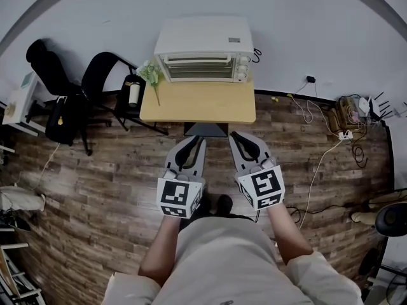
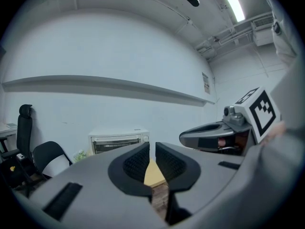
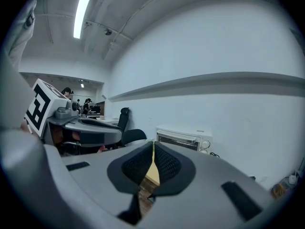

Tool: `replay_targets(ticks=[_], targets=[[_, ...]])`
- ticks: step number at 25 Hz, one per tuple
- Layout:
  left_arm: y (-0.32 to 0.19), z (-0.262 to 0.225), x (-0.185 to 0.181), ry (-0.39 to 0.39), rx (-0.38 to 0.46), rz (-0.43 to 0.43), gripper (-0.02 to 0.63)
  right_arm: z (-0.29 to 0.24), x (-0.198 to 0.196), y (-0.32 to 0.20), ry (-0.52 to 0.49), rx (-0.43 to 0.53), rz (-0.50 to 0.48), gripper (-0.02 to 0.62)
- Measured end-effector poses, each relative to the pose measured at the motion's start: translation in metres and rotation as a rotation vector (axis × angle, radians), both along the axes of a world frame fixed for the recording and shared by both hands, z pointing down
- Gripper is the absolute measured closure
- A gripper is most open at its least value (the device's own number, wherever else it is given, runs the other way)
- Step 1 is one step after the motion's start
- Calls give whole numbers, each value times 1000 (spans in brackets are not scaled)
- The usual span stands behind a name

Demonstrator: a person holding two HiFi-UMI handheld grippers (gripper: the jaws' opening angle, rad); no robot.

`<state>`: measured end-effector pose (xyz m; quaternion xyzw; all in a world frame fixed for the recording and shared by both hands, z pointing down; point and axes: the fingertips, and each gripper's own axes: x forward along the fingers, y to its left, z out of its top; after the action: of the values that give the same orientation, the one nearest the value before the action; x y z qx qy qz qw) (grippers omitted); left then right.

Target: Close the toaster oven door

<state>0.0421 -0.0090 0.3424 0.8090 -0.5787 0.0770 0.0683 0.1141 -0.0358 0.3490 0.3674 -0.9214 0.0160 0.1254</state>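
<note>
Head view: the toaster oven point(image 1: 203, 57) is seen at the back of the wooden surface point(image 1: 197, 105), against the wall. Its door point(image 1: 198, 68) is read as upright and flush with the front, with the handle along the top edge. The left claw point(image 1: 196, 142) and right claw point(image 1: 238, 138) are held side by side over the plank floor point(image 1: 114, 170), well apart from the near edge of the surface and both pointed toward the oven. Left gripper view: the left claw point(image 2: 152, 148) is found released, with a narrow slit between the pads and nothing in it (only the surface and the floor are seen through the gap). The toaster oven point(image 2: 119, 141) is seen far ahead, its front upright. Right gripper view: the right claw point(image 3: 153, 149) is found clenched on nothing, tips together. The toaster oven point(image 3: 183, 138) is shown with no door hanging down. Judgement: the door is taken as already closed, so nothing of the task appears left. A slight gap at the latch cannot be ruled out at this range.
</note>
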Motion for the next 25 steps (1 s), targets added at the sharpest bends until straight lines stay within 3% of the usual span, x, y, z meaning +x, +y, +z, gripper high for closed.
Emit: replay_targets(ticks=[11,25], targets=[[9,1,14,10,-5,4,588,7,0,18,-38,-56,-81,597],[3,4,28,8,-8,7,592,4,16,10,-56,-53,-72,597]])
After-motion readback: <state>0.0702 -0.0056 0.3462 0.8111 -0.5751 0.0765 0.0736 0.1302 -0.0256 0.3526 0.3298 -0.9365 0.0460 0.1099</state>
